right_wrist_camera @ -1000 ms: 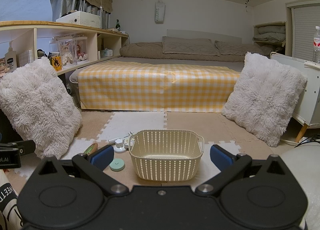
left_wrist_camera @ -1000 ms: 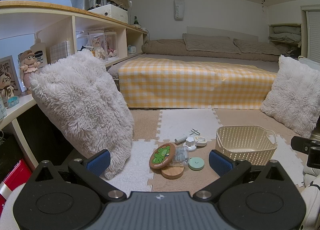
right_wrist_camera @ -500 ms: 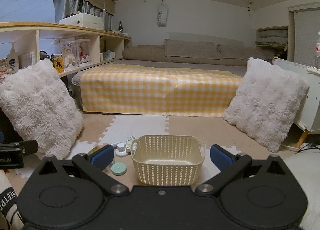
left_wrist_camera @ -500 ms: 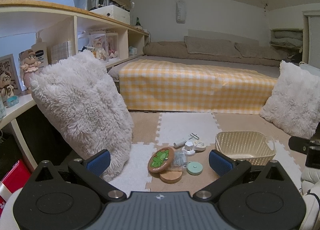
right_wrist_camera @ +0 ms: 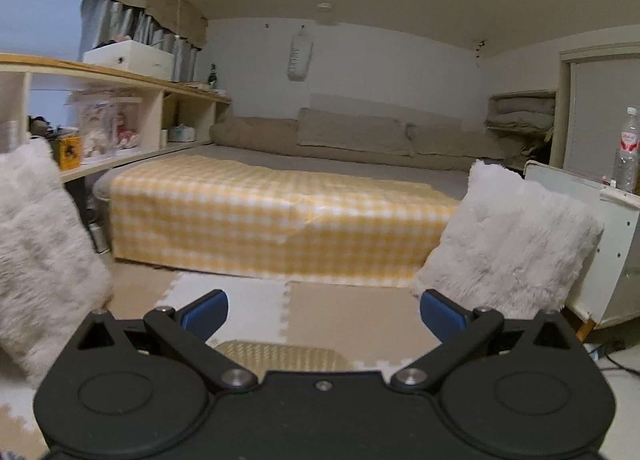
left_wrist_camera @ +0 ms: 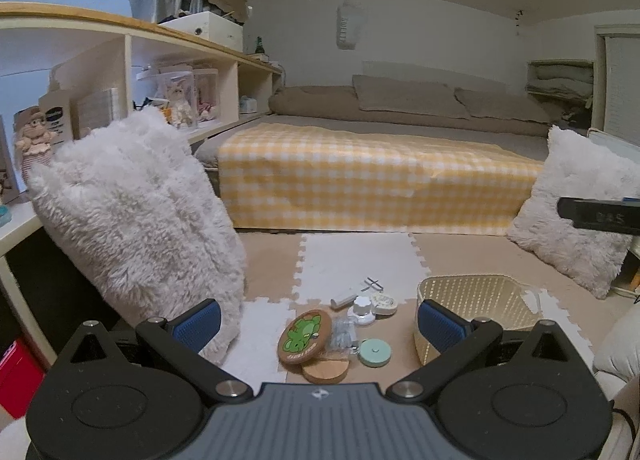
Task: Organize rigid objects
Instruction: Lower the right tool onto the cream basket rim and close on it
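Left wrist view: the left gripper (left_wrist_camera: pixel 318 324) hovers wide and empty, the cluster of small things on the floor mat dead ahead at 12 o'clock, led by the frog coaster (left_wrist_camera: pixel 305 336), with the basket (left_wrist_camera: pixel 476 300) at 2 o'clock. The right gripper (right_wrist_camera: pixel 323 312), equally wide and empty, is level above the basket, so the left looks nearer to the cluster.

Left claw (left_wrist_camera: pixel 318 326): fingers spread wide, blue pads (left_wrist_camera: pixel 198 322) facing each other, nothing held between them, carried level and pointing forward. Right claw (right_wrist_camera: pixel 322 316): likewise spread wide and empty, blue pads (right_wrist_camera: pixel 442 316) apart, pointing forward; its body shows at the left view's right edge
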Tool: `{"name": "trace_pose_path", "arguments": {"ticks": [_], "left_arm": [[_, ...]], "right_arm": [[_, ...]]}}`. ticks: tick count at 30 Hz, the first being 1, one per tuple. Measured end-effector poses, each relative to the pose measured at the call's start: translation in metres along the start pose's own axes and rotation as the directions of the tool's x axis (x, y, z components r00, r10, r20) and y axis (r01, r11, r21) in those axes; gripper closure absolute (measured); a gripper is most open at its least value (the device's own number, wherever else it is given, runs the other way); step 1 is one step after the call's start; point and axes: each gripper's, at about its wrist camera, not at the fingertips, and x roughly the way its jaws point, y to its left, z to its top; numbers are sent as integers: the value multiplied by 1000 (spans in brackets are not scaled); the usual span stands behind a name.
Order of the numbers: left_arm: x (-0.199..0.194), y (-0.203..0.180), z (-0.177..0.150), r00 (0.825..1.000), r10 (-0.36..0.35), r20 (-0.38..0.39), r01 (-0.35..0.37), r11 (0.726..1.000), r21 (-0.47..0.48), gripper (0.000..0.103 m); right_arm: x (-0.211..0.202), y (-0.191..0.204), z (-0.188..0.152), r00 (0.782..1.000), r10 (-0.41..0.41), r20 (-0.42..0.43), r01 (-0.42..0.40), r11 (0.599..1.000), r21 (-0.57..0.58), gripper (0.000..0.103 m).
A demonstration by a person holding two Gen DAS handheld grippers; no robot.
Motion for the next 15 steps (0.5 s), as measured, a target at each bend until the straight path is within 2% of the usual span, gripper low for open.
{"name": "trace_pose_path", "arguments": {"ticks": [9, 12, 15], "left_arm": [[27, 5, 28, 1000, -18, 12, 18, 1000, -20, 0], [39, 6, 39, 1000, -17, 21, 18, 1000, -19, 0], [52, 10, 47, 999, -38, 23, 38, 999, -20, 0]], "right_arm": [[77, -27, 1, 995, -14, -98, 17, 999, 36, 0], [96, -39, -5, 994, -17, -105, 24, 997, 68, 0], [112, -53, -13, 994, 14, -106, -2, 993, 115, 0]]}}
